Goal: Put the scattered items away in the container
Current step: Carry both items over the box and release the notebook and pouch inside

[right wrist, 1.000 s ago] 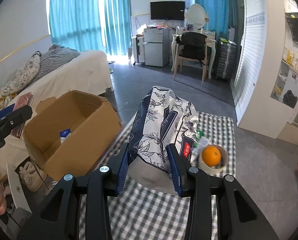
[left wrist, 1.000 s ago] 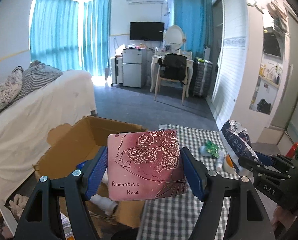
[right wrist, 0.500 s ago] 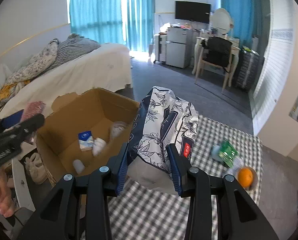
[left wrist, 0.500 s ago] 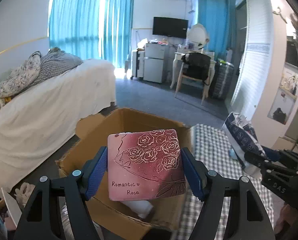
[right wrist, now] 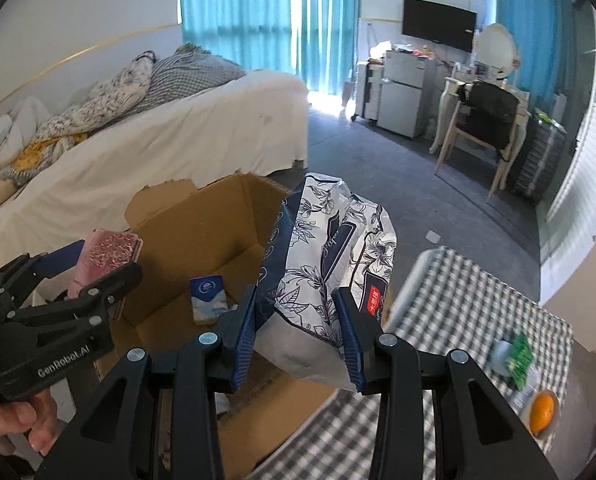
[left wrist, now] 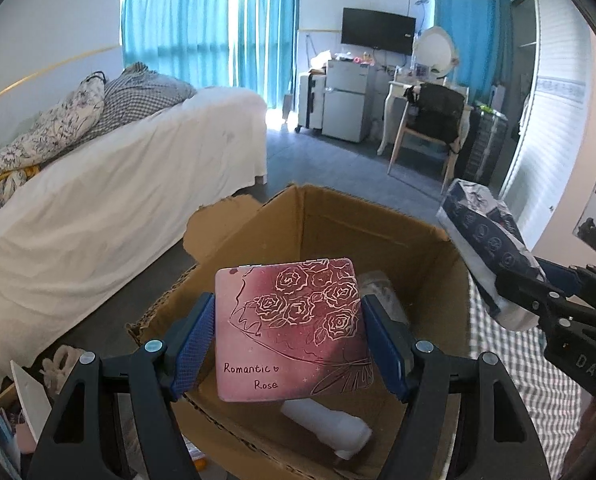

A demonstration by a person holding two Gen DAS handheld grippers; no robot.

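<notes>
My left gripper [left wrist: 287,332] is shut on a pink "Romantic Rose" box [left wrist: 289,328] and holds it above the open cardboard box [left wrist: 358,232]. A white bottle [left wrist: 330,428] lies on the carton's floor below it. My right gripper [right wrist: 302,320] is shut on a blue-and-white floral tissue pack [right wrist: 326,256], at the carton's [right wrist: 217,224] right edge, partly over its opening. A small blue-and-white packet [right wrist: 207,300] lies inside. The left gripper [right wrist: 85,276] with the pink box [right wrist: 107,254] shows at the left of the right wrist view, the tissue pack [left wrist: 482,236] at the right of the left wrist view.
A checked tablecloth [right wrist: 474,320] covers the table right of the carton; on it lie a green packet [right wrist: 518,356] and an orange in a bowl [right wrist: 542,418]. A bed with white sheets [left wrist: 97,200] stands left. A person's hand [right wrist: 13,424] grips the left tool.
Both grippers have swung left from over the table towards the carton, each still carrying its item. The carton now fills the middle of both views and the orange has slid to the right edge.
</notes>
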